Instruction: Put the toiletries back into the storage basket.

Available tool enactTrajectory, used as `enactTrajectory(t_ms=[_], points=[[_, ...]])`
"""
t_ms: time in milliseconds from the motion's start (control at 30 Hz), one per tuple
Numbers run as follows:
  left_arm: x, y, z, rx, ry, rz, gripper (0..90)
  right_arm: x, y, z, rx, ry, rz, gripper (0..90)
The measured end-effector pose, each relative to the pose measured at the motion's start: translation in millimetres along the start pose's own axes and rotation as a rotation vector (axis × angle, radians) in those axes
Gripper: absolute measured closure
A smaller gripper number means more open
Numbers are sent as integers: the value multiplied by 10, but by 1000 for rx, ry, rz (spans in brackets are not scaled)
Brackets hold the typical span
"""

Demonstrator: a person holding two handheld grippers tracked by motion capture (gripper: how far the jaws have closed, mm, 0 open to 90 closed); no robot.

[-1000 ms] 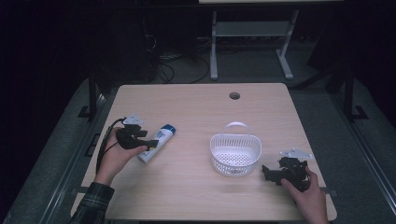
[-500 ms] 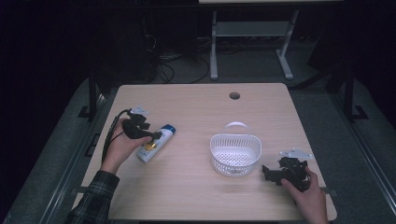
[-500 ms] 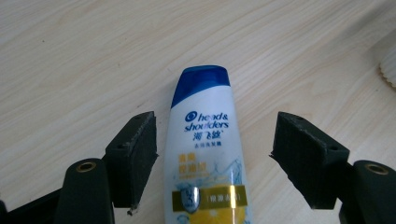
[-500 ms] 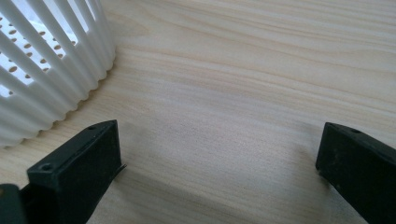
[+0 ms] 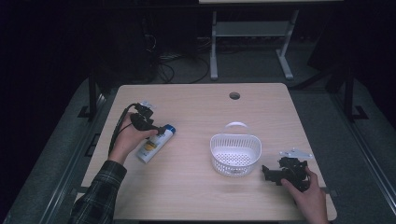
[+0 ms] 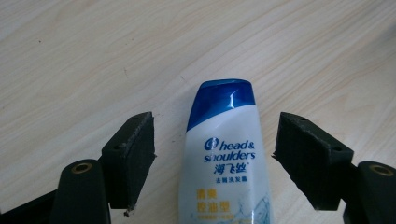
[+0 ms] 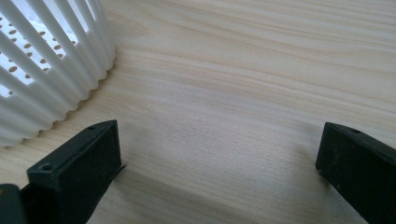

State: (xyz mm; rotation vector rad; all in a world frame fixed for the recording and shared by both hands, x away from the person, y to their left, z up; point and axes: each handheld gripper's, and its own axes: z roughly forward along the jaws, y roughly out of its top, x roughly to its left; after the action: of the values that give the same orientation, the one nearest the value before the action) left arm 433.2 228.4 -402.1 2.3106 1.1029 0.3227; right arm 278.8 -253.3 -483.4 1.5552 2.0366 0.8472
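A pale wooden table (image 5: 196, 196) with a round hole near its far edge is seen from above, on a dark floor. Toward its right side a white plastic basket (image 5: 235, 154) with a perforated wall and a handle stands upright; its ribbed wall (image 7: 42, 70) is also seen at the upper left of the right gripper view, just beside that gripper's jaws but apart from them.

On the left part of the table a white shampoo bottle (image 5: 155, 143) with a blue cap is laid flat, its cap pointing toward the far right. In the left gripper view the bottle (image 6: 224, 163) is seen lengthwise between the two black jaws, cap end away from the camera, with bare wood showing on either side of it.

The left gripper (image 5: 156, 130) is held over the cap end of the bottle by a hand in a plaid sleeve. Its jaws are spread wide and have just been opening; the bottle lies between them, and neither pad is pressed against it.

The right gripper (image 5: 265, 171) is held low over the table near the right front corner, pointed toward the basket. Its jaws are spread wide over bare wood, with nothing gripped.
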Motion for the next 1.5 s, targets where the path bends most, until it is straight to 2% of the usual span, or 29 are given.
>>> enactTrajectory(t_ms=[200, 367, 533, 733, 800, 1267, 1500], points=[[30, 68, 101, 16, -1, -6, 276, 0, 0, 0, 0, 0, 0, 0], [41, 90, 214, 59, -8, -3, 276, 0, 0, 0, 0, 0, 0, 0], [41, 93, 304, 80, -17, -6, 268, 0, 0, 0, 0, 0, 0, 0], [10, 102, 358, 97, -32, -4, 258, 0, 0, 0, 0, 0, 0, 0], [0, 99, 386, 118, -36, 3, 257, 0, 0, 0, 0, 0, 0, 0], [-47, 91, 496, 173, -28, 24, 260, 0, 0, 0, 0, 0, 0, 0], [-51, 72, 533, 190, -33, 19, 282, 0, 0, 0, 0, 0, 0, 0]])
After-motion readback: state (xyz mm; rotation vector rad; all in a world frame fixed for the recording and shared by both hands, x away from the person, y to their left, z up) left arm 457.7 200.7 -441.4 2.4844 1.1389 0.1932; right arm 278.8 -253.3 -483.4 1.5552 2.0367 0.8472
